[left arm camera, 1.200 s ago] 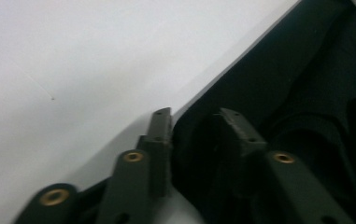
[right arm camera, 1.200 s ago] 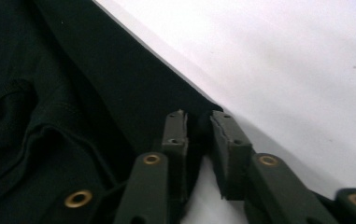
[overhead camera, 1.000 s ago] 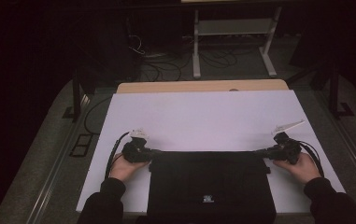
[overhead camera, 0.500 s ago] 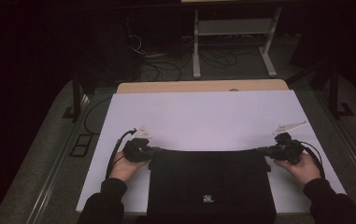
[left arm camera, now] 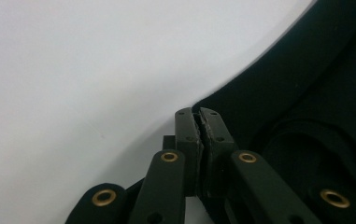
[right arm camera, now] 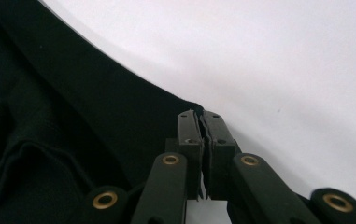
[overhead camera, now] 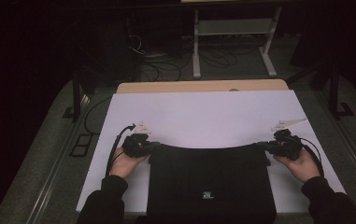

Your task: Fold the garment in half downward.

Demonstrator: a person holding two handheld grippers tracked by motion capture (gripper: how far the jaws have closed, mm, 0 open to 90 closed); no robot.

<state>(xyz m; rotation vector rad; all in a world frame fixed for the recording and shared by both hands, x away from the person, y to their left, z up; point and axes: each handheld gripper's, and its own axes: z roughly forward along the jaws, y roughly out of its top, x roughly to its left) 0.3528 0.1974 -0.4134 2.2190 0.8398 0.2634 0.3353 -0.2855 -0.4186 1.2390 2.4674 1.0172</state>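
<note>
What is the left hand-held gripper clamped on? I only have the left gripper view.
Observer: The far left corner of a black garment spread on a white sheet; the left hand-held gripper pinches it.
Operator: And the other corner?
Observer: The right hand-held gripper is shut on the far right corner, level with the left.
Operator: Is the edge between them taut?
Observer: It dips slightly toward the person in the middle.

Small white label on black garment (overhead camera: 207, 194), illegible.
</note>
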